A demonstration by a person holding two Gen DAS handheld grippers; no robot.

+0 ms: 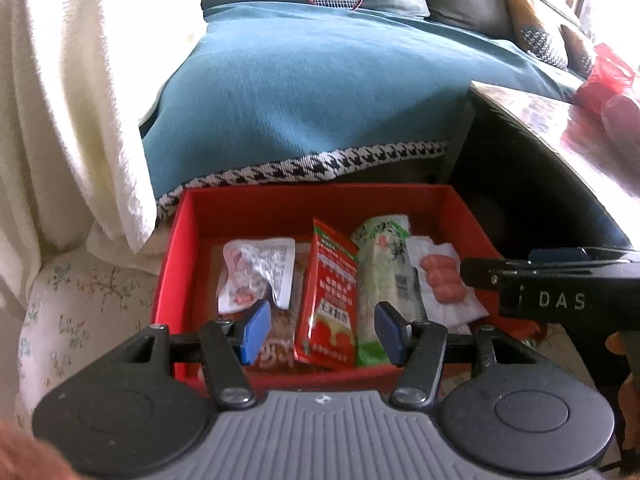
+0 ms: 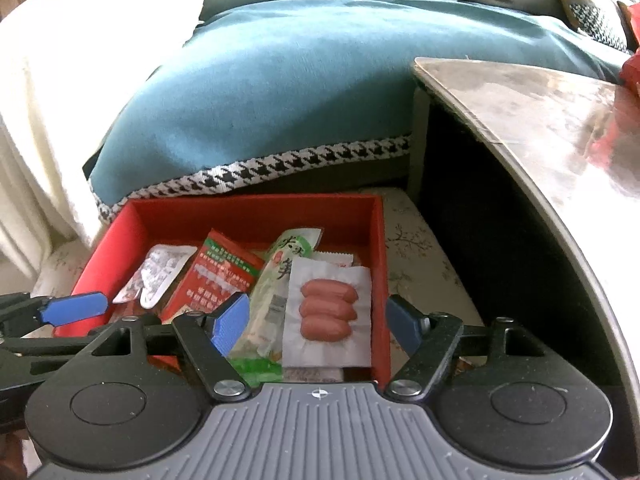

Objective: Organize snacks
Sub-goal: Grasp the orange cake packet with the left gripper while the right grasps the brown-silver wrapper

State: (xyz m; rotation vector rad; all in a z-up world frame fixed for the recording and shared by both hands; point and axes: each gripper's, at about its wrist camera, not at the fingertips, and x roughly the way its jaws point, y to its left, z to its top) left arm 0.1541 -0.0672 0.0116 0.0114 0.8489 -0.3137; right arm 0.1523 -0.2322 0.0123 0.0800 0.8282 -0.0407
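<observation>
Your left gripper (image 1: 322,330) stands with jaws partly open and empty, the red snack packet (image 1: 328,300) just beyond them in the red box (image 1: 280,204). Your right gripper (image 2: 316,326) jaws are wide apart, empty, the sausage pack (image 2: 326,314) lying between and below them.

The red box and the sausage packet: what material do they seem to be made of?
Red box: probably cardboard with a matte finish, since its walls are thin, flat and show no shine.
Sausage packet: likely thin plastic film, white around a clear window, flat and crinkled at its sealed edges.
</observation>
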